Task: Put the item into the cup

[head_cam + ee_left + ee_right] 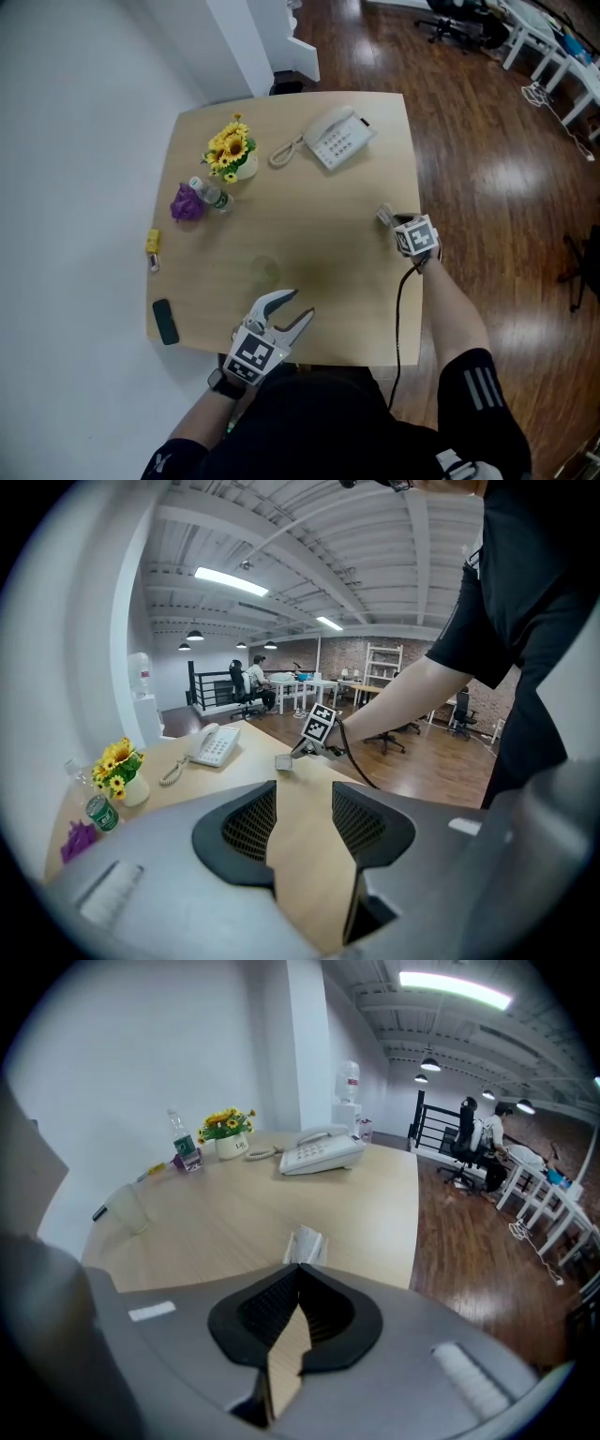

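Item [306, 1243] – a small pale packet – sits at the right edge of the table [328, 225], about halfway between the near and far sides. The right gripper [300, 1274] has its jaws brought together on the packet's near end. The right gripper view shows the tips meeting with the packet sticking out just beyond them, so the hold looks like a thin pinch at the edge, not a full bite. The left gripper [298, 307] hovers over the near edge of the table with its jaws spread and nothing between them.

The cup [127, 1208] is clear and easy to miss. It stands upright on the near middle of the table, well to the left of the packet and just beyond the left gripper.

The step in hand appears to be lifting the packet and carrying it across. With so little of it caught, the lift should go straight up and slowly, and the pinch should stay firm so the packet does not swing or slide out. The carry then runs left and a little nearer, ending with the packet centred over the cup's mouth. It is best lowered until its free end is inside the rim before letting go – dropped from higher, a light packet could catch the rim and bounce out. The cup looks light and could tip if nudged, so the open left gripper is well placed to steady its wall.
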